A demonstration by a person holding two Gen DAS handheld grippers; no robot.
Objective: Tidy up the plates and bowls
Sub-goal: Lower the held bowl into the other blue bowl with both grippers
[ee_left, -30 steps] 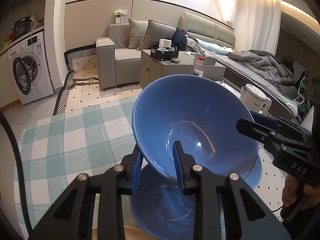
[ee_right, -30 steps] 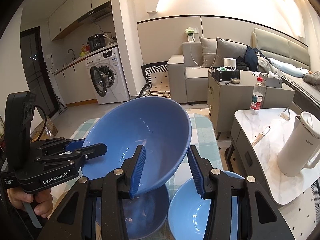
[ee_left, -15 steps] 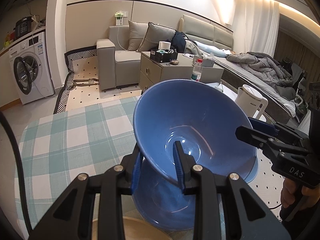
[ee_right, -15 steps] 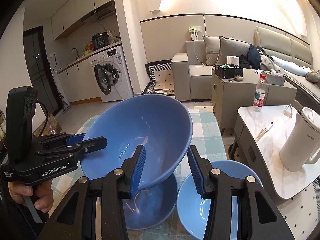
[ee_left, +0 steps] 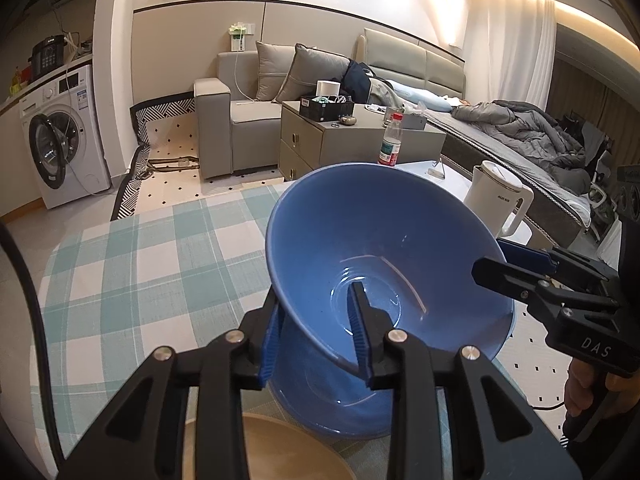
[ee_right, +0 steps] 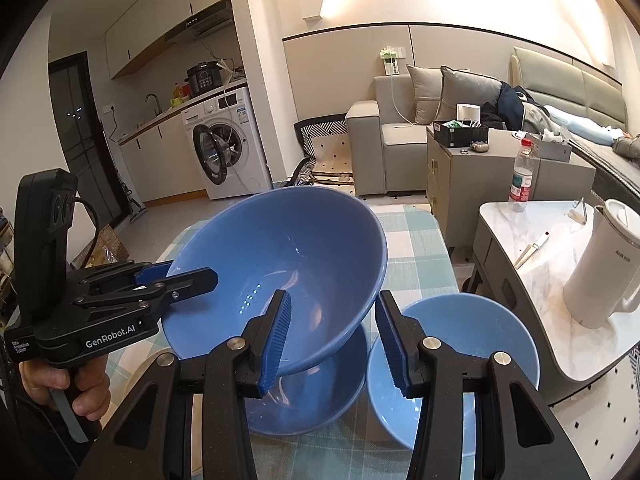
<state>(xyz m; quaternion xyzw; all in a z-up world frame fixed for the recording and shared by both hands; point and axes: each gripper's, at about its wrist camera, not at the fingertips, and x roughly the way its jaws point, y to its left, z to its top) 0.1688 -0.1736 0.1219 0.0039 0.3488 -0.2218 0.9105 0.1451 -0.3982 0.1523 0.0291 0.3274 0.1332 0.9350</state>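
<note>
Tilted blue bowl (ee_left: 384, 264) pinched at its near rim by left gripper (ee_left: 316, 332), above second bowl (ee_right: 320, 396); right gripper (ee_right: 332, 336) open, straddling the opposite rim.

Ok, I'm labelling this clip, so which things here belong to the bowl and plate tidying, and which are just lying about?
Part of the job: tilted blue bowl, pinched by the left gripper, with the right gripper open around its rim; blue bowl beneath it; smaller blue bowl; tan plate.
Just lying about: white kettle; water bottle; washing machine; sofa.
</note>
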